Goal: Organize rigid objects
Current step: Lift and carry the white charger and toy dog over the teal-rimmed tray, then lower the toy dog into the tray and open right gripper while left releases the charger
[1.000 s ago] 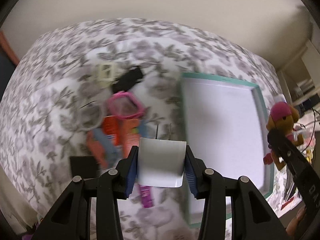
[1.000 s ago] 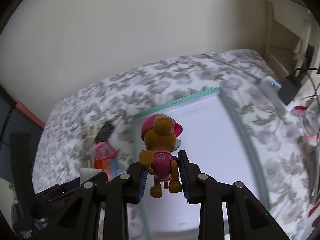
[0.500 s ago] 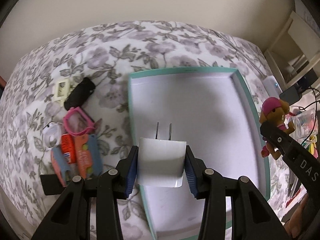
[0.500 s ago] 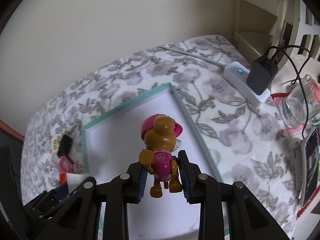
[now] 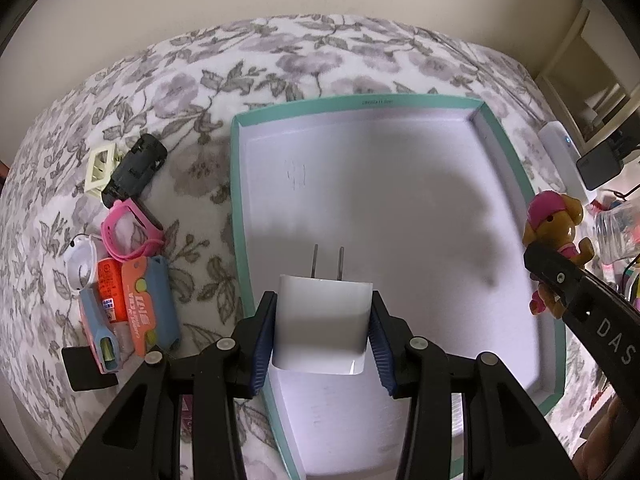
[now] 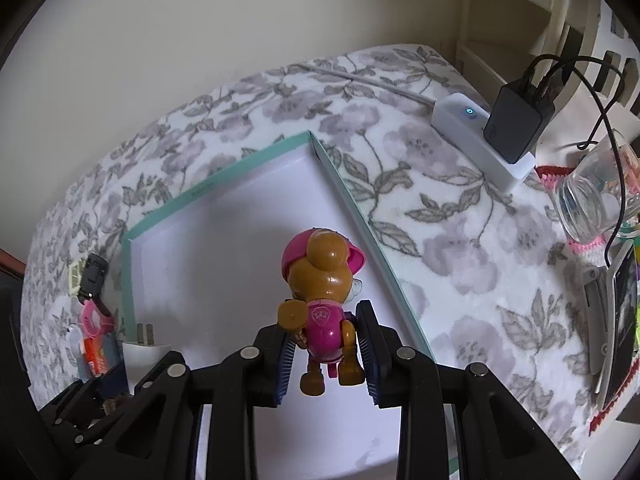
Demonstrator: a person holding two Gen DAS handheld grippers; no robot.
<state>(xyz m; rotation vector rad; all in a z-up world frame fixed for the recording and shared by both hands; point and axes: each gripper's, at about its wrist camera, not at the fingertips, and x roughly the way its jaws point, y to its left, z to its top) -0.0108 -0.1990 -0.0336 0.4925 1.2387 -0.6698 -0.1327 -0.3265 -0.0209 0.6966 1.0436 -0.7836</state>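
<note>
The left gripper (image 5: 323,334) has its fingers clenched on a white wall charger (image 5: 322,322), held by its two flat sides with the prongs pointing away from the camera, over the near left part of the teal-rimmed box lid (image 5: 236,216). The right gripper (image 6: 325,354) grasps a toy puppy figure (image 6: 320,300) in a pink cap around its torso, hanging over the lid's white floor near the right wall.

Both things look like hard plastic, light and stiff, so neither should give under the pads. The charger's smooth, glossy faces are probably slippery (a squarer, fuller bite on the flat sides would suit it best), and its metal prongs are best kept clear of any knock. The figure is rounded and uneven; the torso seems the safest hold, since the thin legs and cap brim offer little purchase and might twist out.

Left of the lid, on the floral blanket (image 5: 192,80), lie more items: a pink watch (image 5: 128,228), a black cylinder (image 5: 136,170), a cream frame (image 5: 100,170) and an orange-and-blue cutter (image 5: 146,304).
</note>
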